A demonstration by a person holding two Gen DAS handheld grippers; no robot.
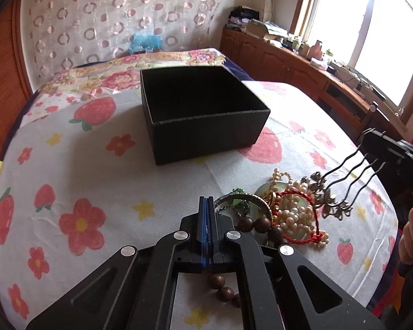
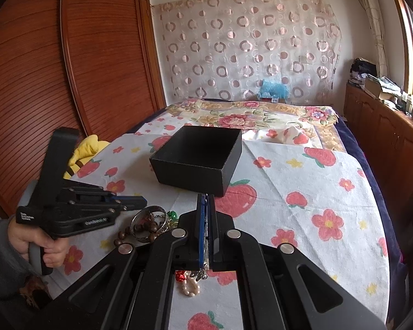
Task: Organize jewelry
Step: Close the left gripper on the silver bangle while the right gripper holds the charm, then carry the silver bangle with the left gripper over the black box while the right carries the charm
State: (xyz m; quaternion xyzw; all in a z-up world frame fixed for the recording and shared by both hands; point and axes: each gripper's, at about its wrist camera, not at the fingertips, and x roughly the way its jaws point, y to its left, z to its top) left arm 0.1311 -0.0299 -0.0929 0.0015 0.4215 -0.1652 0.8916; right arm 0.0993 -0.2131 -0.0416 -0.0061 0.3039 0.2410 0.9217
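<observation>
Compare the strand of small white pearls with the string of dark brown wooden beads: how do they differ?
The white pearls are pale and glossy; the brown wooden beads dark and dull. Each wooden bead is clearly bigger than a pearl. The pearls lie heaped; the wooden beads trail under the left gripper. Both are round-beaded strings lying outside the black cardboard box.

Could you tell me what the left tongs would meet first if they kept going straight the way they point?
Probably the silver bangle just past the left tongs, though depth is unclear; the black box lies farther along.
</observation>
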